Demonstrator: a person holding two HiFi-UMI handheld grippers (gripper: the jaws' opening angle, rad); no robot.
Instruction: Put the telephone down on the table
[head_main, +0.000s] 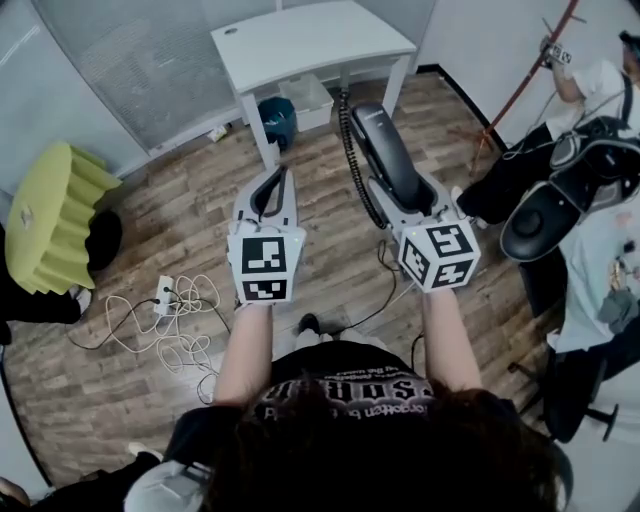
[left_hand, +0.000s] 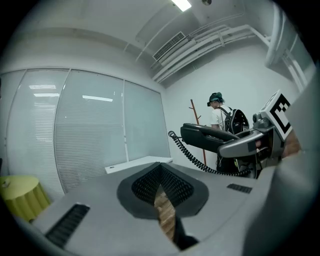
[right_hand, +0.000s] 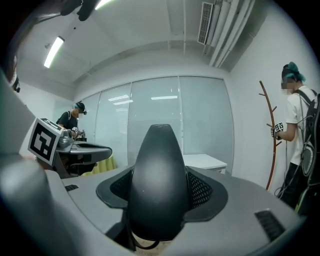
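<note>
over wooden floor (head_main: 150, 240), right gripper (head_main: 405, 190) fingers (head_main: 384, 206) clamp the telephone (head_main: 385, 135); left gripper (head_main: 281, 172) closed.

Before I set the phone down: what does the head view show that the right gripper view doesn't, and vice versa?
Head view only: a blue bin, a power strip with white cables on the floor. Right gripper view only: ceiling lights and an air vent. Both: the telephone handset clamped in the right gripper, and the white table.
</note>
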